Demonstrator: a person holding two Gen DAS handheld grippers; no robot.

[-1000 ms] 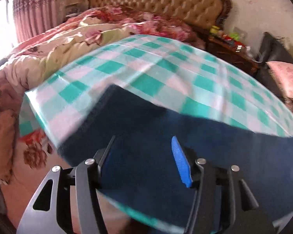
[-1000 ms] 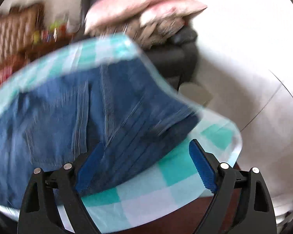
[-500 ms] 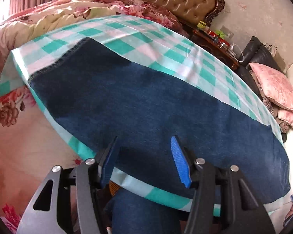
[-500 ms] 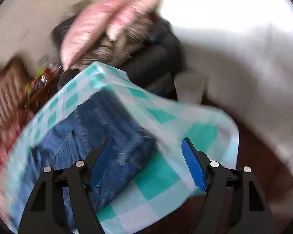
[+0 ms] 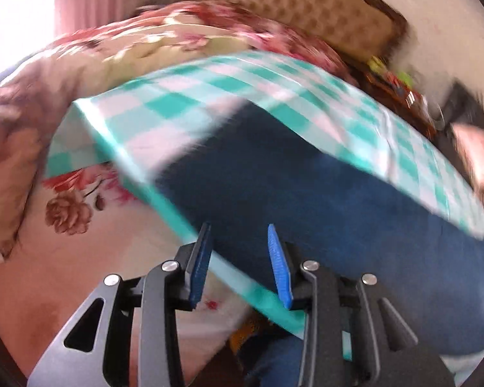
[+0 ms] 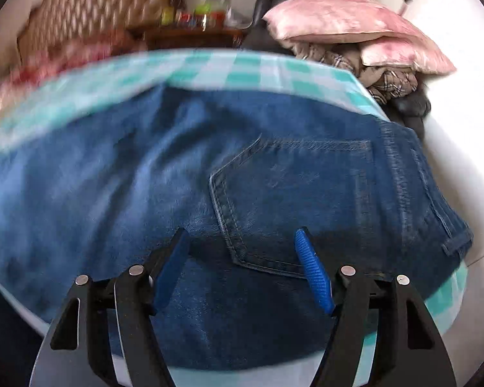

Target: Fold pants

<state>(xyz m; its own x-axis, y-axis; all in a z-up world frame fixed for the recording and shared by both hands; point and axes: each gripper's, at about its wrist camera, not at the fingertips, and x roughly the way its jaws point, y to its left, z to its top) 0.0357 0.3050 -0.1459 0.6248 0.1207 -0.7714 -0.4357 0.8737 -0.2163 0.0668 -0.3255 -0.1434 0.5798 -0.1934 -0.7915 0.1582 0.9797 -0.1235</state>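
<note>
Dark blue jeans point(image 5: 306, 187) lie flat along a table covered by a teal-and-white checked cloth point(image 5: 209, 96). My left gripper point(image 5: 238, 227) hovers over the near edge of the leg, not far from its hem. Its jaws are closing, and denim and the cloth's edge show between the blue pads point(image 5: 277, 258) without being pressed. In the right wrist view the jeans' seat point(image 6: 129, 174) fills the frame, with the back pocket point(image 6: 290, 200) and waistband point(image 6: 403, 177) to the right. My right gripper point(image 6: 242, 230) stands wide open just above the pocket's lower corner, holding nothing.
A bed with a floral quilt point(image 5: 129, 45) and a tufted headboard point(image 5: 290, 3) lies behind the table. A dark nightstand point(image 6: 190, 37) carries small items. Pink pillows point(image 6: 338, 19) and clothes pile on a dark chair at the right. A floral sheet point(image 5: 67, 213) hangs left of the table.
My left gripper slid left along the leg toward the hem and its jaws narrowed. My right gripper swung from the table corner to over the seat and back pocket.
</note>
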